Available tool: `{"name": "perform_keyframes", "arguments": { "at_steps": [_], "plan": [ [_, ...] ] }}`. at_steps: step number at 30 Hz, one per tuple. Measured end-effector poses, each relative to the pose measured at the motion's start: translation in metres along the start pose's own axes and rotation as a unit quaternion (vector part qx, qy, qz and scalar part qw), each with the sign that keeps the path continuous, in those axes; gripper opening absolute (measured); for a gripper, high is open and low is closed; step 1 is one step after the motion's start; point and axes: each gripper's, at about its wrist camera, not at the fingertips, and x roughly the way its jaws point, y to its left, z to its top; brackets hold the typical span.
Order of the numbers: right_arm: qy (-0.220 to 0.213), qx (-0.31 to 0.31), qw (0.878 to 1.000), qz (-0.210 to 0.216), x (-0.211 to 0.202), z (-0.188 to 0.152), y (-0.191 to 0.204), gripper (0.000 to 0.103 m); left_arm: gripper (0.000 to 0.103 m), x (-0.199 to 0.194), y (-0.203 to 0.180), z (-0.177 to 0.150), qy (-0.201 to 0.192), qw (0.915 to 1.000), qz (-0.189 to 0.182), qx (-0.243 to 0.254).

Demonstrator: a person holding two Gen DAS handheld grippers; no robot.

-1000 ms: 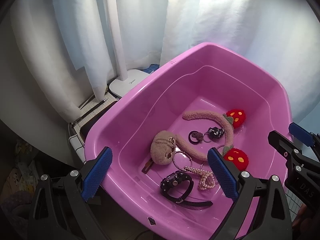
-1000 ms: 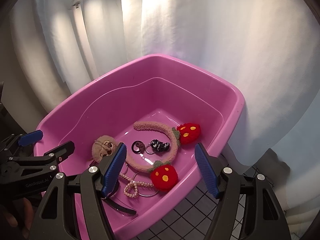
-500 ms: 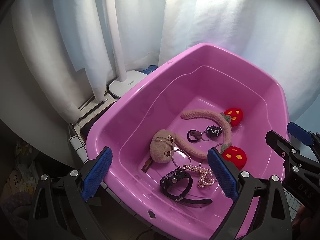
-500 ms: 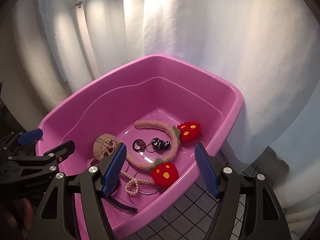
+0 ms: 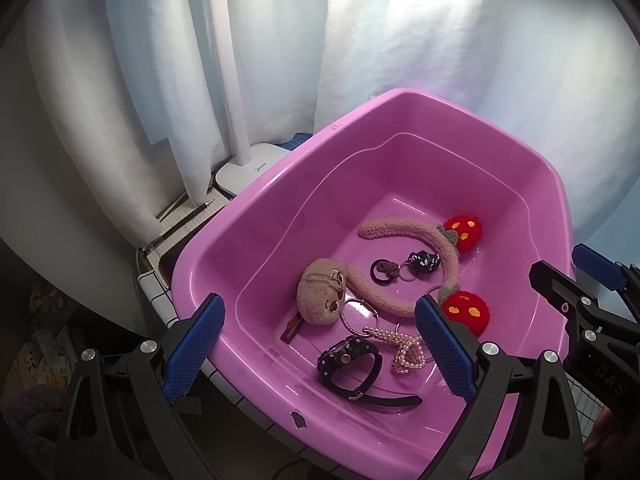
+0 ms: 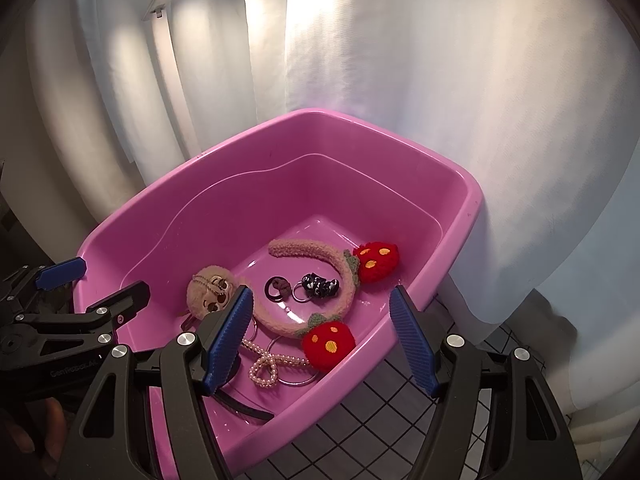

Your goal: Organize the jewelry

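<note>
Left tool (image 5: 320, 346) spread wide, nothing between the blue pads (image 5: 444, 346), hanging over the near rim of the pink tub (image 5: 248, 216). Right tool (image 6: 322, 336) also spread wide and empty, hovering above the tub's near right corner, one pad over the inside and the other outside over the tiled worktop (image 6: 360, 412). Each tool poking into the edge of the other's view.

All the jewelry sitting on the tub floor, bunched toward the near end. Fuzzy beige headband (image 5: 404, 240) curved across the middle, with two red strawberry pom-poms: one (image 5: 464, 230) toward the tub's far right wall, the other (image 5: 468, 312) closer to the near right wall. Inside the headband's curve, a dark hair tie with a small brown charm (image 5: 384, 271) and just beside it a black-and-white keychain charm on a metal ring (image 5: 420, 262). Plush sloth-face charm (image 5: 324, 296) with a ball chain resting against the headband's left end, toward the tub's left wall. Pearl bow piece (image 5: 404, 348) lying over thin metal hoops (image 5: 356, 314), near the second strawberry. Black chunky wristwatch (image 5: 348, 362) nearest the tub's front wall, strap trailing off to the right.

Outside the tub: white curtain (image 6: 400, 80) right behind it, white lamp base (image 5: 250, 168) past the far left corner, a pen (image 5: 188, 216) next to that.
</note>
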Motion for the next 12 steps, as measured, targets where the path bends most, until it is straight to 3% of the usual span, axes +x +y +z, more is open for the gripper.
{"name": "perform_keyframes", "arguments": {
  "at_steps": [12],
  "plan": [
    [-0.002,0.001,1.000,-0.004,-0.0015,-0.0008,-0.0036,0.068,0.094,0.0004,-0.0029,0.0010,0.006,1.0000,-0.002,0.000]
  ]
}}
